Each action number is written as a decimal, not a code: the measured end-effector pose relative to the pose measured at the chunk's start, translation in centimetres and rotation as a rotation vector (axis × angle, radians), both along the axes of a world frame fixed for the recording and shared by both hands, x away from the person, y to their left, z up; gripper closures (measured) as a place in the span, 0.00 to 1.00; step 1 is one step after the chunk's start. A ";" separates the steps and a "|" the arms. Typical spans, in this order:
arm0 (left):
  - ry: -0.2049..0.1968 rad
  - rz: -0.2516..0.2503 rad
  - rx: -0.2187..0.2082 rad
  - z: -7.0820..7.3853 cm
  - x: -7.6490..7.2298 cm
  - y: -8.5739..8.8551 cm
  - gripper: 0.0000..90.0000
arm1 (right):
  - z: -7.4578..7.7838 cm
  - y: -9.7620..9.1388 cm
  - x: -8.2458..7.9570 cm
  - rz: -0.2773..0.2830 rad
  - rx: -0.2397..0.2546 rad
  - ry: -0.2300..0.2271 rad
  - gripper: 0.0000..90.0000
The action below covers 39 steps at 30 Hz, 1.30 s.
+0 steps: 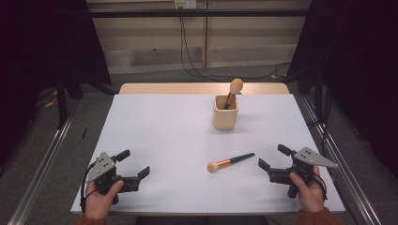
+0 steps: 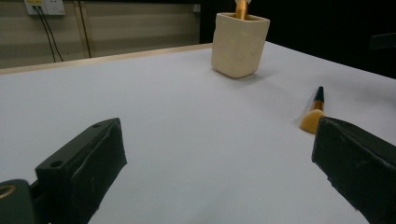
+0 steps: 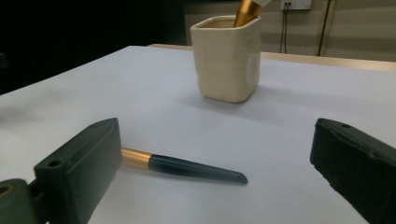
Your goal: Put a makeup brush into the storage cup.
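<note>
A white sheet (image 1: 169, 136) covered the table, leaving a strip of pale wood bare along the far edge; beyond it lay grey floor, a beige wall with trailing cables, and dark curtains at both sides. A cream square cup (image 1: 225, 112) stood right of centre toward the far side, with a makeup brush (image 1: 233, 91) leaning in it, head up. A second makeup brush (image 1: 230, 161) lay flat near the front, its black handle pointing toward the right gripper (image 1: 272, 161), just beside it. The left gripper (image 1: 133, 164) rested well apart at the front left corner. Both had their jaws spread wide, holding nothing. Open sheet lay between them.
</note>
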<state>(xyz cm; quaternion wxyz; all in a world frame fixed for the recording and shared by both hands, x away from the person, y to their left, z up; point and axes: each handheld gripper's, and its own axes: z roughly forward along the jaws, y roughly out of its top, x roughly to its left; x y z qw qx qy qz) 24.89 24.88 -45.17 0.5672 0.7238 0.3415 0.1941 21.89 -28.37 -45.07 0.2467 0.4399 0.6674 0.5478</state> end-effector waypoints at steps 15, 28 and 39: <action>0.003 0.012 -0.006 0.0 0.0 0.2 0.03 | 1.4 2.0 2.5 0.043 -0.037 -0.009 0.01; 0.002 0.004 0.006 -0.1 0.1 0.2 0.03 | 3.0 3.8 5.7 0.105 -0.035 -0.010 0.00; 0.002 0.003 0.002 -0.1 0.1 0.2 0.03 | 3.4 5.7 8.2 0.166 -0.084 -0.003 0.00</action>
